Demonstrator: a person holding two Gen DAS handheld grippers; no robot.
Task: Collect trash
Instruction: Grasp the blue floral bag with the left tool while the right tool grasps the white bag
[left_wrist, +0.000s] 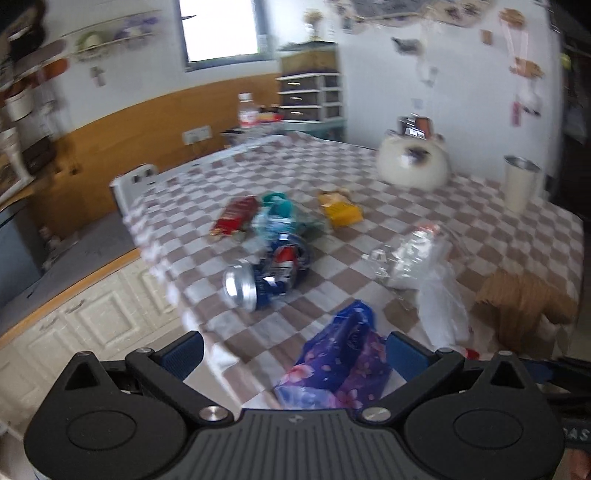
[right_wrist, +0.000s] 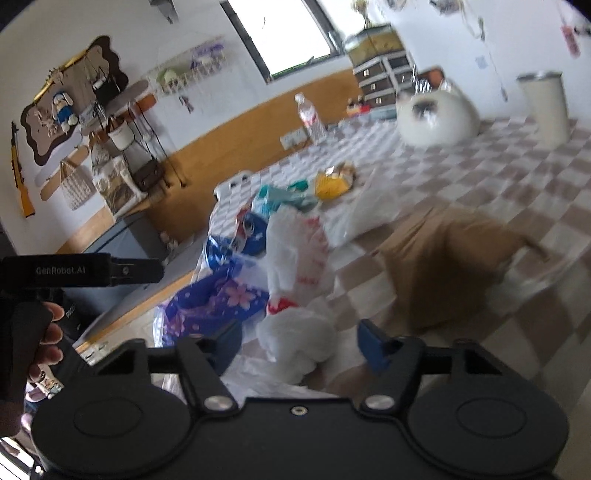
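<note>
While a checkered tablecloth (left_wrist: 369, 177) covered the table ahead of both grippers, a crushed can (left_wrist: 266, 269) lay beyond the wide-open, empty left gripper (left_wrist: 295, 354); the right gripper (right_wrist: 299, 343), tilted downward, stood part-open around a white plastic bag (right_wrist: 295, 332); contact unclear.

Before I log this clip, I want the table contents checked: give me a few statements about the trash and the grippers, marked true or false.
1. A crushed blue can lies on its side on the checkered cloth. True.
2. The yellow wrapper sits inside the cup. False: it lies on the cloth, apart from the cup.
3. The left gripper is open, with the purple floral bag between its fingers. True.
4. The right gripper has a red wrapper in front of it. False: a white plastic bag lies there.
</note>
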